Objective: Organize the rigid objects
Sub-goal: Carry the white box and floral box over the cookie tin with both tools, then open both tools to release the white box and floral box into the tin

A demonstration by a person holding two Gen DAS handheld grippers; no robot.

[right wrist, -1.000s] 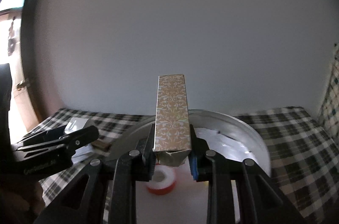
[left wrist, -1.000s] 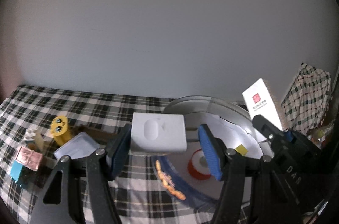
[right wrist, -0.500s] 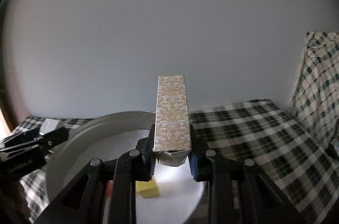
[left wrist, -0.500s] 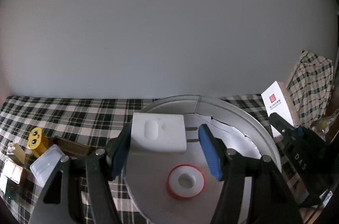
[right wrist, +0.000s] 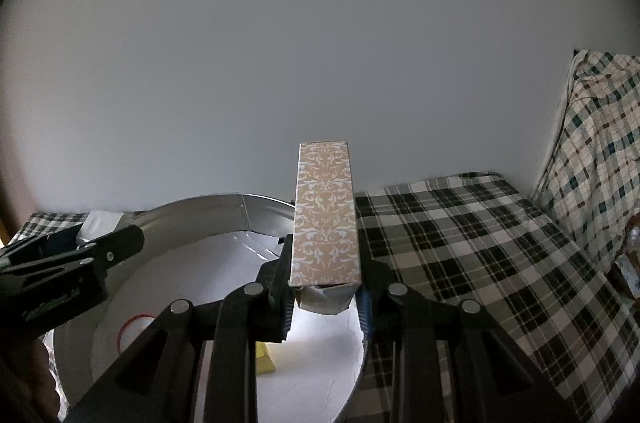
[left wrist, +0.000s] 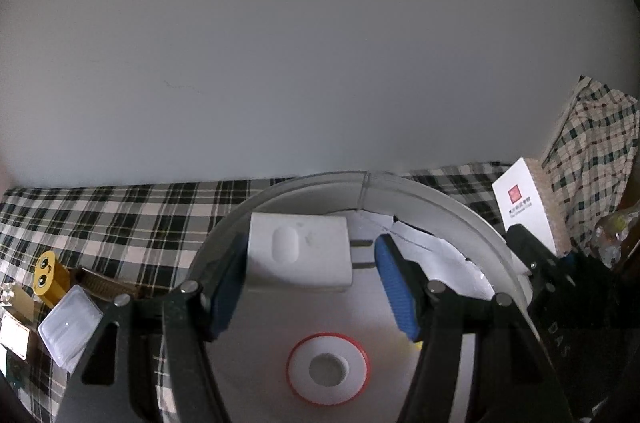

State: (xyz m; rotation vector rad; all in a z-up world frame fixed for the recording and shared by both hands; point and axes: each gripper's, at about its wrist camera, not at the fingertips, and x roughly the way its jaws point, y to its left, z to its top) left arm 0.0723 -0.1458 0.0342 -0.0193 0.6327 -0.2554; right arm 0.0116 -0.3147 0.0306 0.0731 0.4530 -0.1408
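Left gripper point(left wrist: 310, 277) clamps white charger point(left wrist: 300, 255), right gripper point(right wrist: 325, 297) clamps patterned box point(right wrist: 325, 215); both above round tin point(left wrist: 440, 199). Tape roll point(left wrist: 328, 369) already lies in it below the fingers. Yellow toy point(left wrist: 48, 275) and others still wait far left.

A white charger point(left wrist: 300, 253) with two prongs and a gold-patterned box point(right wrist: 325, 219), end up, hang over a round tin point(left wrist: 440, 201) holding a red-rimmed tape roll point(left wrist: 328, 367)
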